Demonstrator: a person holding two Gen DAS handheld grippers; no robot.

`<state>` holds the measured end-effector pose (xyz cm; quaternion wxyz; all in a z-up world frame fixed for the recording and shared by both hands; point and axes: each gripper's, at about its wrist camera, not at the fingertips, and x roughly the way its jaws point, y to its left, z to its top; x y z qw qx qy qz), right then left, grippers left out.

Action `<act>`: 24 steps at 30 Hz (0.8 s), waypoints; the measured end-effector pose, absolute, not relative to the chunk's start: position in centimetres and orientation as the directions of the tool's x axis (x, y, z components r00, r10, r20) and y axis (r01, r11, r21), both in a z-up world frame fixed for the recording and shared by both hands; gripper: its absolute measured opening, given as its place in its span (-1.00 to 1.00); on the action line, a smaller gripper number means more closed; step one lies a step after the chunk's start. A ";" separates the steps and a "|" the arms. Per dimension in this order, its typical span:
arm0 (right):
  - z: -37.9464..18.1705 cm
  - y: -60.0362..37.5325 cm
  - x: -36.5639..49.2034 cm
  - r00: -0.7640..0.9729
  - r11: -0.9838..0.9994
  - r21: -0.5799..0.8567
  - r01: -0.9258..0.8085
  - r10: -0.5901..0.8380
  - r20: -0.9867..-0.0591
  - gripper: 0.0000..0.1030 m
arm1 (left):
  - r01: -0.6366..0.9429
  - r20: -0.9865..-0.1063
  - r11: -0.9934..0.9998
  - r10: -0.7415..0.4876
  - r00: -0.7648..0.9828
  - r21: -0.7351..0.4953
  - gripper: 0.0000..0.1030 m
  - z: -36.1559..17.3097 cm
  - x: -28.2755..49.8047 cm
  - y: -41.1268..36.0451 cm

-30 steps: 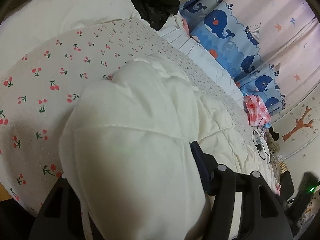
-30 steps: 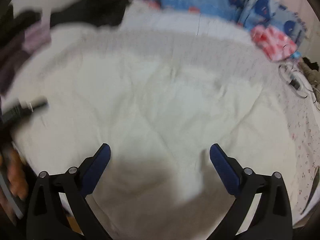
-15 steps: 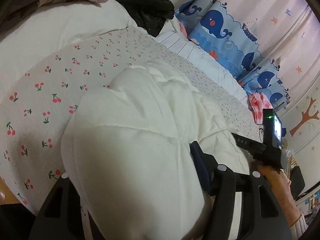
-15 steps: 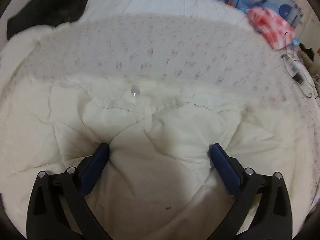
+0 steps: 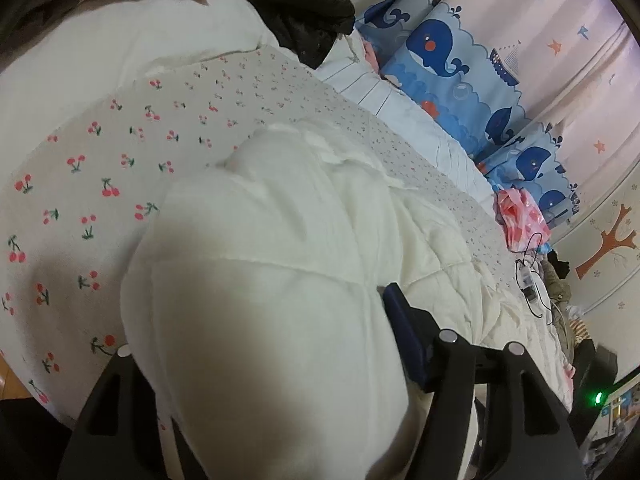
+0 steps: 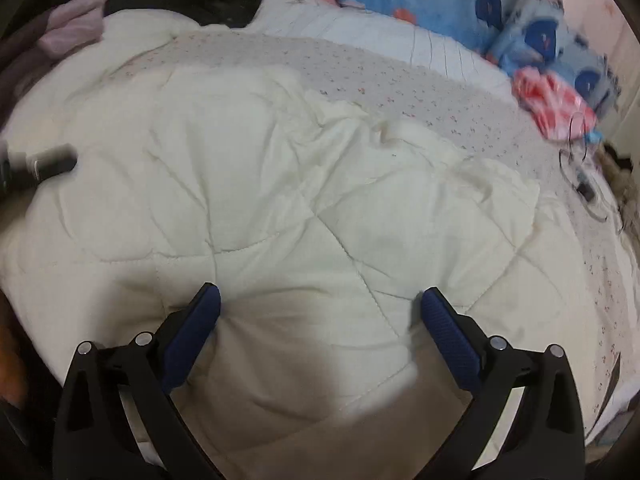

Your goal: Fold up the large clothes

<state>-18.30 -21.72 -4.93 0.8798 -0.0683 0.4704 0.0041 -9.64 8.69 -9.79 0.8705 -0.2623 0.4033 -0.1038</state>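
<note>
While the puffy cream quilted comforter [image 6: 304,208] lies rumpled across the cherry-print bedsheet [image 5: 100,168], the left gripper [image 5: 260,364] grips a thick bunched fold, jaws opening; the right gripper [image 6: 320,308] hovers spread apart above its diamond stitching.

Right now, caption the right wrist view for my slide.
Open right gripper over the white quilted garment spread on the cherry-print bed sheet.

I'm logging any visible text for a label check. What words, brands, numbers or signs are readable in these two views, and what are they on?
No readable text in either view.
Blue whale-print cushions: pictures only, no lettering.
Pink star-patterned curtain: shapes only.
White cherry-print bedsheet: pattern only.
Small black device on a cable: too small to read.
</note>
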 end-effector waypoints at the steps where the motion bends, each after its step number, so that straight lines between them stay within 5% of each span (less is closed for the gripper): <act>1: -4.1 -22.1 -18.3 0.545 0.995 -0.090 -0.049 -0.049 -0.837 0.88 | -0.032 -0.647 0.843 -0.388 0.656 -0.538 0.23 -9.9 -9.7 8.7; 4: -2.0 -21.8 -20.3 0.621 0.988 -0.147 -0.042 -0.090 -0.779 0.88 | -0.034 -0.641 0.832 -0.399 0.656 -0.553 0.23 -10.1 -9.8 9.0; 13: -4.5 -21.3 -21.1 0.552 0.992 -0.112 -0.061 -0.060 -0.832 0.88 | -0.017 -0.622 0.833 -0.400 0.673 -0.554 0.18 -9.9 -10.0 8.8; 17: -6.3 -21.7 -19.6 0.513 0.995 -0.078 -0.067 -0.032 -0.858 0.88 | 0.068 -0.592 0.865 -0.395 0.702 -0.496 -0.07 -6.4 -10.6 7.1; 24: -6.3 -22.6 -19.3 0.508 0.996 -0.001 -0.085 0.043 -0.860 0.89 | 0.304 -0.510 0.887 -0.450 0.733 -0.347 -0.17 3.1 -12.2 -1.3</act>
